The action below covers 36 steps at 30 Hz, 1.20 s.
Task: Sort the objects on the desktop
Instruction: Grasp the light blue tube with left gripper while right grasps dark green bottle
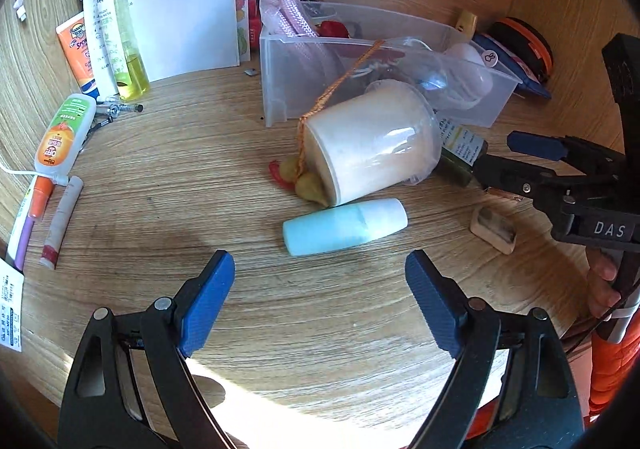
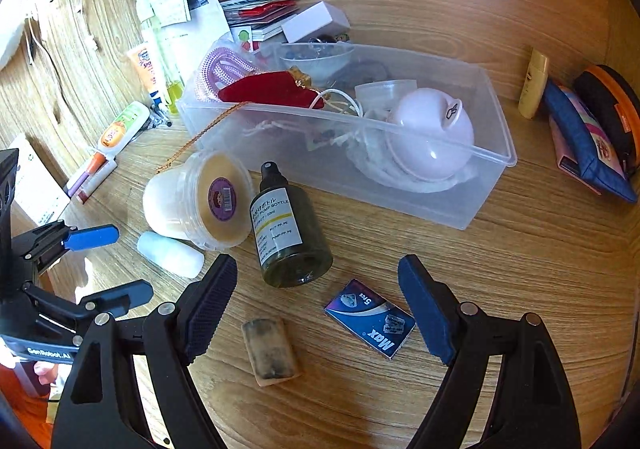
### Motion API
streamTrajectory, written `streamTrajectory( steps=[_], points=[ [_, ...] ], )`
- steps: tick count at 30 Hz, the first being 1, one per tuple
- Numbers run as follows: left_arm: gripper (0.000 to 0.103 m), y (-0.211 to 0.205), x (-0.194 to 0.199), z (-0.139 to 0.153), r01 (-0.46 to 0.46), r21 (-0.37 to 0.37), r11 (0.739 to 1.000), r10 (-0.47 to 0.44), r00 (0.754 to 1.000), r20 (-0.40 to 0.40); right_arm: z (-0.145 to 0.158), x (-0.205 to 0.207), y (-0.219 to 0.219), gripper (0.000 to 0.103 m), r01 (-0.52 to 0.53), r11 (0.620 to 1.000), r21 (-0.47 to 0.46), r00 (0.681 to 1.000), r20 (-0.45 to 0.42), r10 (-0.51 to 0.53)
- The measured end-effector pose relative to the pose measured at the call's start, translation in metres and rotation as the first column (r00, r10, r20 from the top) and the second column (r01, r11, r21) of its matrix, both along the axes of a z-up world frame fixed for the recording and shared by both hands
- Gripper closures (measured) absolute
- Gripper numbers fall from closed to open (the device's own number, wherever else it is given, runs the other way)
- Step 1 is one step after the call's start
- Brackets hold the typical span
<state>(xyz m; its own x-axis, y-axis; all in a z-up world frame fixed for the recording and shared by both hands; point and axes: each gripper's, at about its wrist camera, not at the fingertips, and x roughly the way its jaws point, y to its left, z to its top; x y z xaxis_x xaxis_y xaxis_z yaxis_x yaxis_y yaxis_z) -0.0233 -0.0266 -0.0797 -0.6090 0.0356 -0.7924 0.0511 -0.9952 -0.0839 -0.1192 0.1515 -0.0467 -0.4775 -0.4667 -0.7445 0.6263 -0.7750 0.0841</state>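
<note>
A wooden desk [image 2: 440,269] crowded with small items. At far left, a sunscreen tube [image 1: 76,49] and a tall yellow spray bottle [image 1: 118,29] lie on papers. The left gripper [image 1: 320,289], fingers spread wide and holding nothing, hovers just before a pale blue capped tube [image 1: 344,227] that touches a tipped white tub [image 1: 372,145]. Beside the tub lies a dark green pump bottle [image 2: 286,229], in front of a clear plastic bin [image 2: 460,205] of odds and ends. The right gripper [image 2: 318,301], also wide open and empty, hangs over a worn eraser [image 2: 272,351] and a blue razor-blade box [image 2: 370,319]
</note>
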Motion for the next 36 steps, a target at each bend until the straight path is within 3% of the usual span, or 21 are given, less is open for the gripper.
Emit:
streamTrajectory(
  steps=[3, 9, 17, 20, 22, 31, 36],
  points=[
    [0.015, 0.002, -0.003, -0.004, -0.023, 0.038, 0.999, 0.023, 1.0, 0.011, -0.001, -0.003, -0.006, 0.023, -0.017, 1.0, 0.019, 1.0, -0.011, 0.017],
    [0.015, 0.009, -0.009, -0.005, -0.062, 0.031, 0.998, 0.062, 0.998, -0.003, -0.006, -0.009, -0.02, 0.023, -0.063, 0.996, 0.057, 0.998, -0.009, 0.064],
    [0.015, 0.019, -0.021, -0.008, -0.09, -0.015, 0.996, 0.09, 0.996, -0.019, -0.016, -0.02, -0.032, 0.044, -0.109, 0.992, 0.07, 0.993, 0.05, 0.106],
    [0.018, 0.02, -0.023, -0.009, -0.109, -0.035, 0.993, 0.108, 0.993, -0.036, -0.021, -0.024, -0.034, 0.059, -0.118, 0.991, 0.061, 0.99, 0.081, 0.113],
    [0.03, 0.022, -0.023, -0.01, -0.119, -0.071, 0.99, 0.115, 0.992, -0.05, -0.02, -0.023, -0.033, 0.059, -0.117, 0.992, 0.053, 0.991, 0.077, 0.113],
    [0.03, 0.011, -0.012, -0.006, -0.111, -0.003, 0.994, 0.11, 0.992, -0.06, 0.0, -0.011, -0.013, 0.062, -0.081, 0.997, -0.002, 0.997, 0.019, 0.081],
    [0.03, 0.011, 0.0, 0.01, -0.11, -0.003, 0.994, 0.11, 0.988, -0.107, 0.01, -0.003, 0.005, 0.063, -0.05, 0.998, -0.043, 0.999, 0.003, 0.05]
  ],
)
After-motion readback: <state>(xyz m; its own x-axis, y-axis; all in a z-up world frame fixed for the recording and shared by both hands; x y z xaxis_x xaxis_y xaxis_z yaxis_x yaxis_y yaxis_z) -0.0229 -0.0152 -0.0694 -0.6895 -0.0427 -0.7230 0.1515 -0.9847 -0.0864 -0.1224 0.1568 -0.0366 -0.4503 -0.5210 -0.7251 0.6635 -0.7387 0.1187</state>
